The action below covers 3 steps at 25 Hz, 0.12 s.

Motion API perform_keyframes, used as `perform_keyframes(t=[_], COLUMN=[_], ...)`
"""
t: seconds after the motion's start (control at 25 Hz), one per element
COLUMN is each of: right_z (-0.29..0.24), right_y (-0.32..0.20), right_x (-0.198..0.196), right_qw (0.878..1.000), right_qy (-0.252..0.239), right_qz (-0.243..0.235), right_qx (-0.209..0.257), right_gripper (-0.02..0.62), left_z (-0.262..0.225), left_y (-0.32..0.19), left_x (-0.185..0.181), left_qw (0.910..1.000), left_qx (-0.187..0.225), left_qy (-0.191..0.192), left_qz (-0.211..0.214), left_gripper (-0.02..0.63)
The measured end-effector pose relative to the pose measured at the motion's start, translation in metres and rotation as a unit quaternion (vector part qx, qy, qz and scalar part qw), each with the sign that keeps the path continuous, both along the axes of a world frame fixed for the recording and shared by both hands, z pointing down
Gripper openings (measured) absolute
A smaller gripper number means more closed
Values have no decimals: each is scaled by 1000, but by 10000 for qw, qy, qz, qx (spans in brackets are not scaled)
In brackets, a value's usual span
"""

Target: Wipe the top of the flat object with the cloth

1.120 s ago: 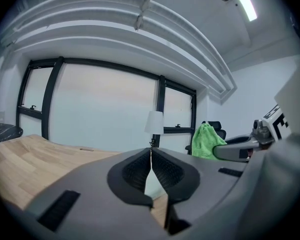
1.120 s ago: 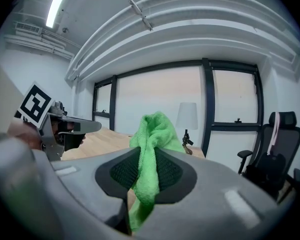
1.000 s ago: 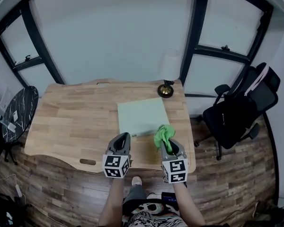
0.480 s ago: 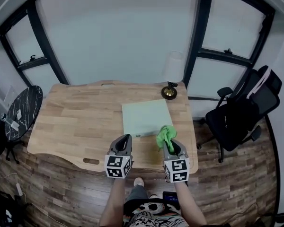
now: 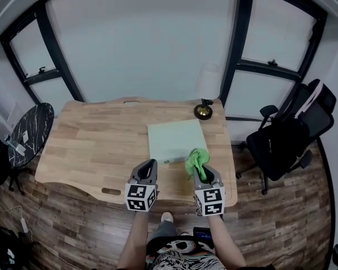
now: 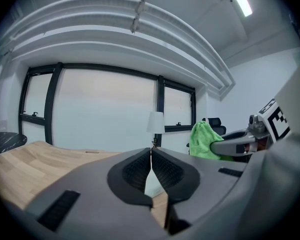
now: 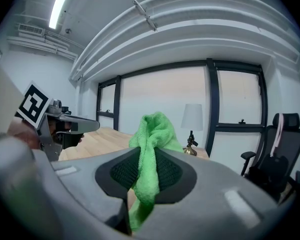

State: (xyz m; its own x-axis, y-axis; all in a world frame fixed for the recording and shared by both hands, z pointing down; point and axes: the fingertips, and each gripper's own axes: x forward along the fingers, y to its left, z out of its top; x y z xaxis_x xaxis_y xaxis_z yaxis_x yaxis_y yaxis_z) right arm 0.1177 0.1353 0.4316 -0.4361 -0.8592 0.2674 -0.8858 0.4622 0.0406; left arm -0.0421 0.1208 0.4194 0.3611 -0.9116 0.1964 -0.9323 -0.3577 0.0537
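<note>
1. my left gripper (image 5: 150, 165) hangs above the wooden table's (image 5: 84, 151) near edge, jaws pressed together, nothing between them.
2. just beside it, my right gripper (image 5: 201, 175) pinches the green cloth (image 5: 195, 161).
3. the cloth sits at the flat green mat's (image 5: 174, 138) near right corner.
4. a lamp (image 5: 206, 83) stands beyond.

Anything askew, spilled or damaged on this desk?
Nothing stands out. The pale green mat lies flat on the wooden desk, the lamp stands upright, and the green cloth sits clamped in the right gripper.
</note>
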Motion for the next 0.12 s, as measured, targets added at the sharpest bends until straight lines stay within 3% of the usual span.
perform_keyframes(t=[0.12], right_z=[2], right_y=[2], right_x=[-2], right_qw=[10000], right_qy=[44], right_qz=[-4], right_qx=[-39], right_gripper=[72], left_z=[-3], left_y=[3], left_x=[-2], left_qw=[10000], left_qx=[38], left_qy=[1], left_qz=[-18], left_gripper=[12])
